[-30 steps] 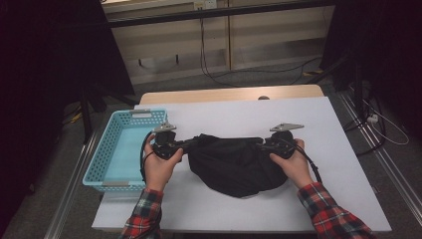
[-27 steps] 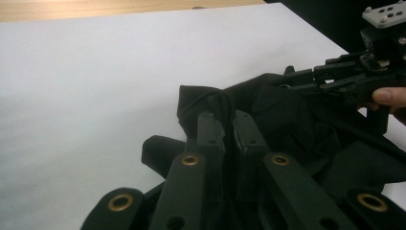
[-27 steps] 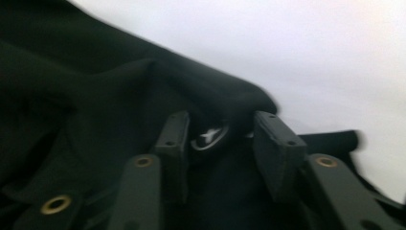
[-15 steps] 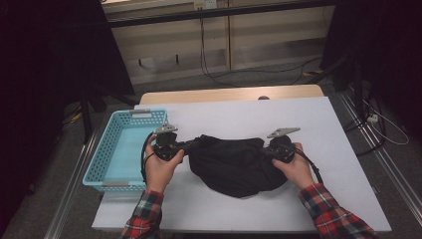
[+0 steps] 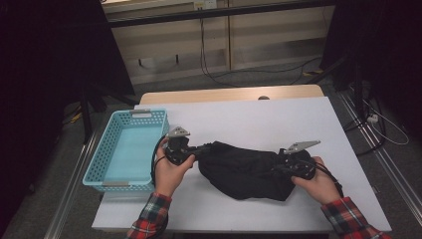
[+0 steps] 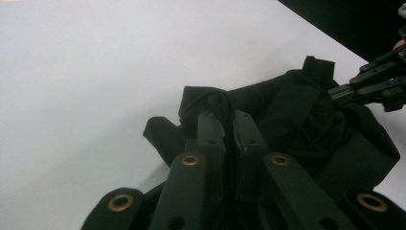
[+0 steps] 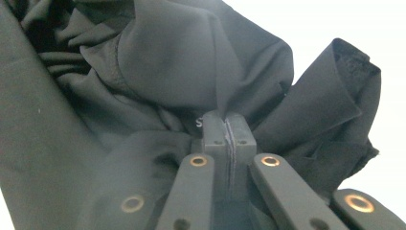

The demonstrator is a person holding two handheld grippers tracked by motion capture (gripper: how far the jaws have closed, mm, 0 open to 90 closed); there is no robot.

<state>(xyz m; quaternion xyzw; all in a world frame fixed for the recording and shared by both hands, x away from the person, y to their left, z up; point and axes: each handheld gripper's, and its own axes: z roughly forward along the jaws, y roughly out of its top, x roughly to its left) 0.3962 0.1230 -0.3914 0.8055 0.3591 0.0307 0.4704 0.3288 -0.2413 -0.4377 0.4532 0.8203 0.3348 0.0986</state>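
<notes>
Cloth (image 5: 244, 169) lies mid-table, now stretched wider than a second ago. My right claw (image 7: 227, 125) just clamped onto its edge; my left claw (image 6: 225, 125) clenched on opposite end. Ready to lift, spread.

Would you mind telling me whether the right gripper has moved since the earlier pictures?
Yes: the right gripper, shut on the black cloth, moved rightward, away from the blue basket.

A lab or test room, white table (image 5: 278, 119) set up as a recording rig, metal rails (image 5: 393, 169) on the floor to its left and right, loose cables (image 5: 219, 74) across grey carpet, dark curtains (image 5: 50, 59) at both sides, plain panelled wall (image 5: 268, 35) far behind
</notes>
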